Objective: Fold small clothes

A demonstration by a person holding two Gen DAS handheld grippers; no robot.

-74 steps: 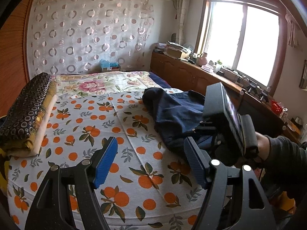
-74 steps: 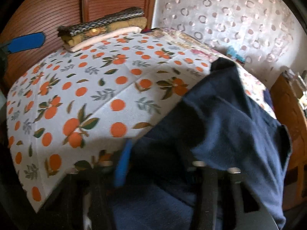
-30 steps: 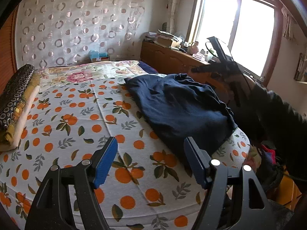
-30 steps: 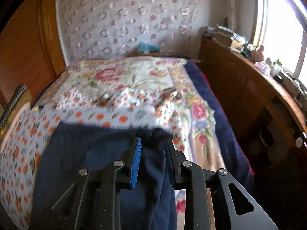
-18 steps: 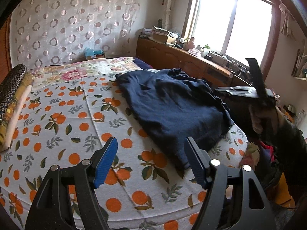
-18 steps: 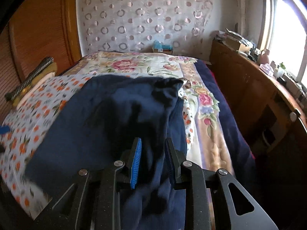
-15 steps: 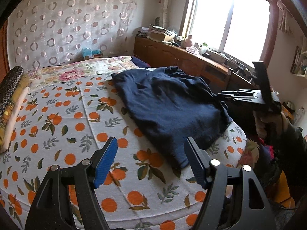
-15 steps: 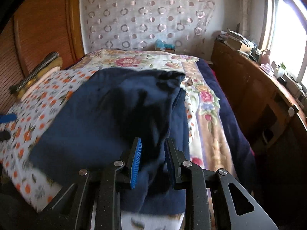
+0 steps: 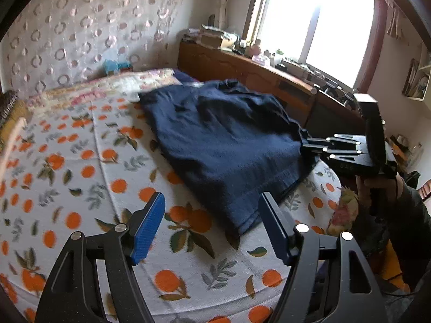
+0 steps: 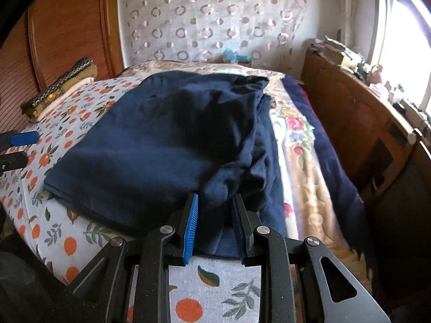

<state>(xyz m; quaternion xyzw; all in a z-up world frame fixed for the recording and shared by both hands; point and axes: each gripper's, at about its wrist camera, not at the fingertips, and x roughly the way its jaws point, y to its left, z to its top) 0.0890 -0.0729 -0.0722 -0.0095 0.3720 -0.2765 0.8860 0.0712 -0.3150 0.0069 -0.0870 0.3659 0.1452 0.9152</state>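
A dark navy garment [image 9: 226, 140] lies spread and rumpled on the orange-print bed sheet [image 9: 80, 177]. My right gripper [image 10: 215, 210] is shut on a bunched edge of the navy garment [image 10: 161, 145] at the near right side of the bed. It also shows in the left wrist view [image 9: 309, 145], pinching the cloth's right edge. My left gripper [image 9: 212, 223] is open and empty, held above the sheet just short of the garment's near corner.
Folded bedding [image 10: 62, 86] is stacked at the wooden headboard side. A floral quilt [image 10: 299, 145] covers the far part of the bed. A wooden cabinet [image 10: 358, 123] with clutter runs under the window [image 9: 323, 16].
The right gripper pulled the navy garment back and down, spreading it flatter over the bed. The left gripper stayed open and drifted closer to the garment's near corner.
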